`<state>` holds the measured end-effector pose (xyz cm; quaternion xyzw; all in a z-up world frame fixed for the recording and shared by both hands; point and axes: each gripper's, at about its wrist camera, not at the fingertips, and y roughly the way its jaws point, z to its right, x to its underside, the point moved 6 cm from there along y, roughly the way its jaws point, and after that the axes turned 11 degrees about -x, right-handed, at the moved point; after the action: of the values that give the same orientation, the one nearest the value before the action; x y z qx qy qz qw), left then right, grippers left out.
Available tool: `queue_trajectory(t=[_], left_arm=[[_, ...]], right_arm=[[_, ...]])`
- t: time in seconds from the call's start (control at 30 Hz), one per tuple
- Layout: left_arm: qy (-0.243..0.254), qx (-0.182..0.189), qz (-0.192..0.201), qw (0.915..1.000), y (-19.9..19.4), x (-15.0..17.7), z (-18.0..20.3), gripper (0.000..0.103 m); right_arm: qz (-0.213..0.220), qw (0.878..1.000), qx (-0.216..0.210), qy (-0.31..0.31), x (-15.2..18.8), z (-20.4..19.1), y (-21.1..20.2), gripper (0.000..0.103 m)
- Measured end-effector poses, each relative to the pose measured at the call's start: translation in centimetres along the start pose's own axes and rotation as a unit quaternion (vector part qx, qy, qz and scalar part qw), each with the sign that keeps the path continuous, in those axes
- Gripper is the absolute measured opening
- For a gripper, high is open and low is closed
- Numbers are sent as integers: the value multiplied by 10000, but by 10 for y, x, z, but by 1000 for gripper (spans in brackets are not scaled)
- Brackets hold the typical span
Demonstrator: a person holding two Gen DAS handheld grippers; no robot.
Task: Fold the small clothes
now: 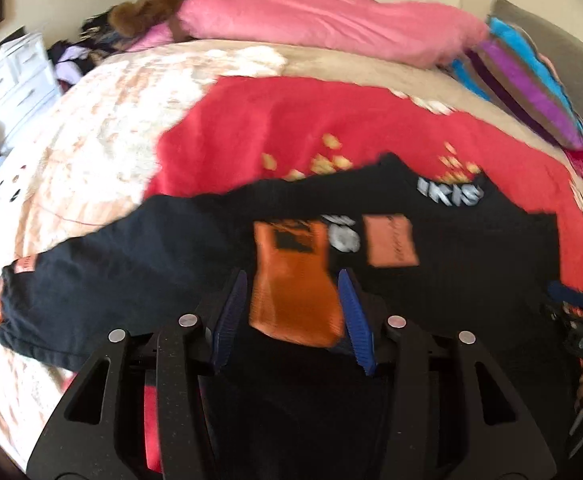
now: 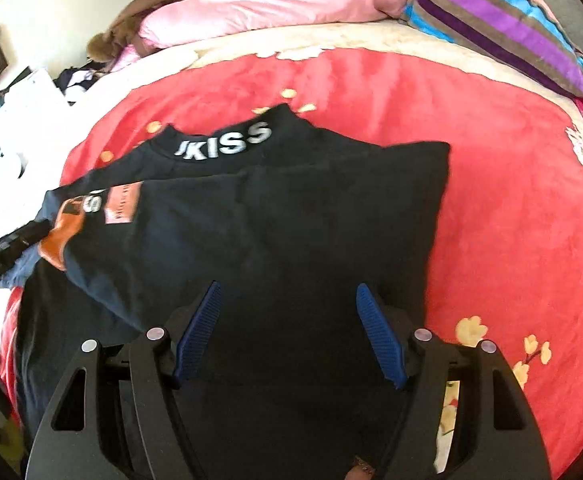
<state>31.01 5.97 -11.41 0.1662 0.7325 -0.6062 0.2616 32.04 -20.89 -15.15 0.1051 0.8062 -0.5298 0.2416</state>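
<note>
A black top (image 2: 291, 208) with white "KISS" lettering on its collar (image 2: 227, 142) lies on the red blanket (image 2: 491, 160), its right side folded over the middle. It also shows in the left wrist view (image 1: 151, 248), one sleeve stretched out left. My left gripper (image 1: 293, 292) is open, its blue pads either side of the orange sleeve cuff (image 1: 295, 292) lying on the top. My right gripper (image 2: 289, 300) is open and empty over the black fabric's near part. The left gripper shows at the left edge of the right wrist view (image 2: 7, 252).
A pink pillow (image 1: 331, 28) and a striped pillow (image 2: 511, 28) lie at the bed's far end. A cream bedspread (image 1: 91, 152) lies under the red blanket. A white dresser (image 1: 11, 76) stands to the left of the bed.
</note>
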Motion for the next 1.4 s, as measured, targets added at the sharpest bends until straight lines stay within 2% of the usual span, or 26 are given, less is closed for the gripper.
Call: queue_trajectory(t=[0.07,0.13,0.23,0.33,0.47,0.53,0.6,0.67,0.8,0.97,1.13,1.27,1.4], left_arm=[[216,-166,-133,9995,11,10,10,40],[299,-328,-304,9986,26,20,13,42],[198,-281,-325,9989,33,25,13,43],[123,-185,-243,9995,23,22,10,44],[54,-140,-61,9999,3,17,4,62],[21,-165,21,9999,-6,15,1,66],[-42,-146,58,9999,-14,14,-4,74],[-96,-183,115,9997,-20,12,-9,80],[-275,-213,159,9993,-31,11,-22,89],[-456,-266,210,9984,-40,9,-44,92],[-677,-450,227,9964,-45,12,-75,94],[-869,-656,142,9939,-44,19,-105,94],[-1126,-772,53,9906,-44,26,-135,94]], right_arm=[[-144,9998,-21,-119,6,-6,6,69],[-340,9990,141,-238,14,-5,15,69],[-408,9986,198,-283,14,-4,21,69],[-272,9995,-17,-166,8,-7,14,77],[-91,9996,-73,-253,1,-14,2,83],[34,9995,-122,-290,-1,-19,-5,83],[131,9993,-163,-317,-3,-24,-11,84],[249,9988,-156,-401,-6,-29,-15,90],[531,9959,-199,-702,-10,-48,-28,95],[875,9908,-217,-1005,-14,-64,-43,96],[945,9893,-432,-1029,-12,-74,-45,97],[998,9858,-273,-1326,-11,-84,-43,97],[1028,9838,-302,-1438,-8,-93,-41,97]])
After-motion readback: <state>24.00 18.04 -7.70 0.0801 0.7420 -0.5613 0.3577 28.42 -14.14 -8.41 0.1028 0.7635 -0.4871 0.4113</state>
